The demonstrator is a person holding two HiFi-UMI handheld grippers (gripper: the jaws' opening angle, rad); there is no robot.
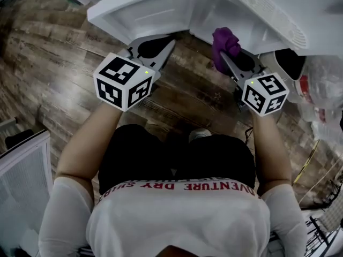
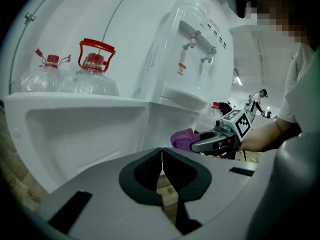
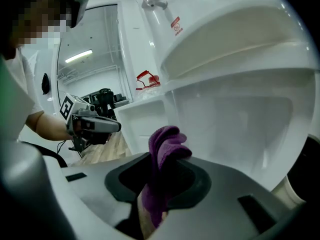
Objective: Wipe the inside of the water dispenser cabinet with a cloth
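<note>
The purple cloth (image 1: 225, 43) is gripped between the jaws of the right gripper (image 1: 225, 58) and its free end stands up above them. It is just in front of the lower cabinet of the white water dispenser (image 1: 252, 9), beside the open cabinet door (image 1: 150, 12). The left gripper (image 1: 163, 47) has its jaws closed with nothing between them, near that door, above the wooden floor (image 1: 48, 52). Behind the door stand red-capped water bottles (image 2: 92, 79).
</note>
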